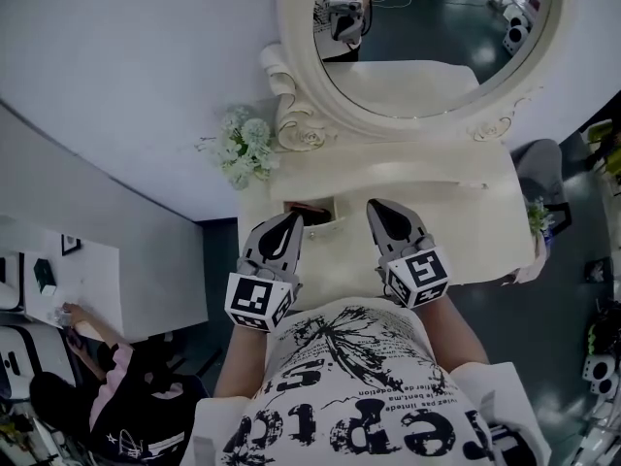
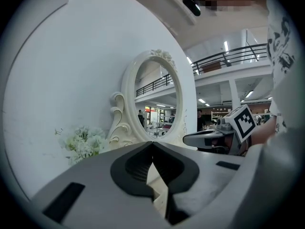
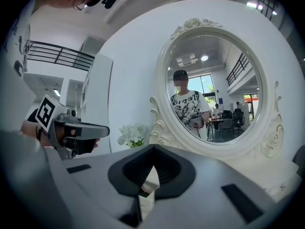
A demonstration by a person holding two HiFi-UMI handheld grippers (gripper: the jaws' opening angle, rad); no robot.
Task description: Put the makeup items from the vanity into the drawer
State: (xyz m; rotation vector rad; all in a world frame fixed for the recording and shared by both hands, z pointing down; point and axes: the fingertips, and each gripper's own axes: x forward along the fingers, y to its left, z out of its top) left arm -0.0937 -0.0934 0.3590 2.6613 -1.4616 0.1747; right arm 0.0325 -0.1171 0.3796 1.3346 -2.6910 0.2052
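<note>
Head view: drawer (image 1: 312, 218) seemingly pulled out at the front of the vanity (image 1: 427, 178), with something dark and reddish inside, too small to name. No makeup items to be made out on the pale surface around it; so, as a judgement, either in the drawer already or hidden from this angle. Just in front of the drawer, left gripper (image 1: 289, 223), pointing toward it but apart from it. To the other side, right gripper (image 1: 381, 210), above the vanity's front edge, likewise touching nothing. Along the left fingers (image 2: 136, 168): tips together, nothing between, only pale vanity showing through the gap below. Same along the right fingers (image 3: 169, 173): pressed together, empty. Further out, oval mirror (image 1: 417, 27) behind the surface and white flowers (image 1: 245, 151) at its left foot.

Step in hand, by judgement: between carries or past the last one, with both grippers held near the body and carrying nothing. For the next move: first a look over the surface for any item left. If one is found, fingers opened, set around it, closed, then carried over the drawer. If none, a square push on the drawer front, to avoid jamming it.
</note>
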